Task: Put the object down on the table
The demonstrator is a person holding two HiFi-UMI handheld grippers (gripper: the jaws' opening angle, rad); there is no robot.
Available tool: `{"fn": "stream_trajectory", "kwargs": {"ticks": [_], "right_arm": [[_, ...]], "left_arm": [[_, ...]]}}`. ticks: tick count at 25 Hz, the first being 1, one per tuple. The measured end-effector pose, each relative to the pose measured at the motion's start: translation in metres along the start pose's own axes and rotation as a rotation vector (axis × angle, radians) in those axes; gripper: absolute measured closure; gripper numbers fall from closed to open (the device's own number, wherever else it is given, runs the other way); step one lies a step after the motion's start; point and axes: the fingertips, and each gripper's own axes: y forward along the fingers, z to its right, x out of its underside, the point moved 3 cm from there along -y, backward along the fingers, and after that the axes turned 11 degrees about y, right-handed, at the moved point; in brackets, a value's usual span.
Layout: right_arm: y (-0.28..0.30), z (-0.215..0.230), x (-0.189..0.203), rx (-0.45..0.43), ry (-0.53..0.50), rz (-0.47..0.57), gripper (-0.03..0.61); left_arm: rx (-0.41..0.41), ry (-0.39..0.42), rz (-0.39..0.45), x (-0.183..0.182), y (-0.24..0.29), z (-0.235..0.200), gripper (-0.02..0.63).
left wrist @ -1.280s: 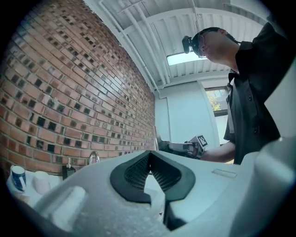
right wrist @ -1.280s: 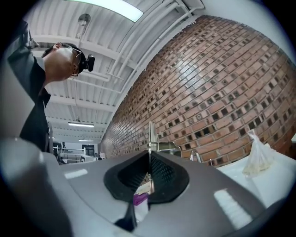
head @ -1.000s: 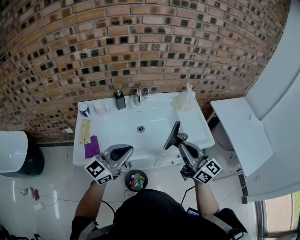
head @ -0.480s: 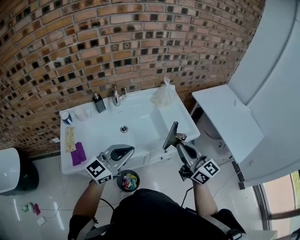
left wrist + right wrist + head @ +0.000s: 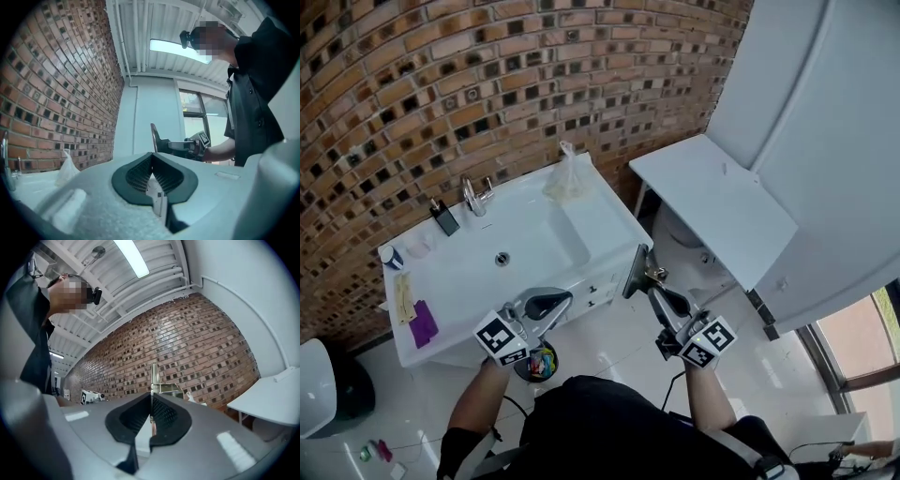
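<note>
While the head view is looking down on a person standing on glossy pale floor tiles, the right gripper is carrying a slim squeegee with a dark rubber blade and a metal neck in the air, between the white washbasin counter and the white rectangular table and touching neither. It is probably being kept raised and tilted forward so that it is clearing the counter edge on the way to the table, which is lying well off to the right. The left gripper is hanging idle beside it, since the job is needing one tool only

In the left gripper view, the ribbed black pads of the left gripper are pressing together with nothing between them. Beyond them the squeegee is showing as a thin curved strip standing up from the right gripper

In the right gripper view, the right gripper is pinching the squeegee's handle tight between its pads, and the squeegee is rising edge-on as a narrow blade above a squared metal bracket, against the brick wall. The table is sitting low at the right edge, so the putting-down is looking not yet begun
</note>
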Motion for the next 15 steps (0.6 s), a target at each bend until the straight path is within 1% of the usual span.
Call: {"fn": "stream_trajectory", "kwargs": {"ticks": [3,6,7,10,12,15], "right_arm": [[-0.035,0.010,-0.007,0.056,-0.009,0.014,0.571],[-0.062,0.022,-0.012,0.108,-0.007,0.034,0.571],[-0.070,0.023,-0.012,0.130,-0.005,0.046,0.571],[-0.094,0.022,-0.010,0.206,-0.002,0.098,0.571],[-0.102,0.022,-0.016,0.245,-0.007,0.133,0.571],[-0.111,0.016,-0.023,0.306,-0.001,0.190,0.571]], "left_arm": [[0.031,-0.045,0.026,0.002,0.025,0.012,0.615],[0.062,-0.065,0.036,0.006,0.049,0.023,0.615],[0.096,-0.067,0.031,0.008,0.057,0.028,0.615],[0.240,-0.044,0.015,0.010,0.080,0.044,0.615],[0.283,-0.034,0.034,0.007,0.092,0.047,0.615],[0.326,-0.070,0.071,0.001,0.104,0.043,0.615]]}}
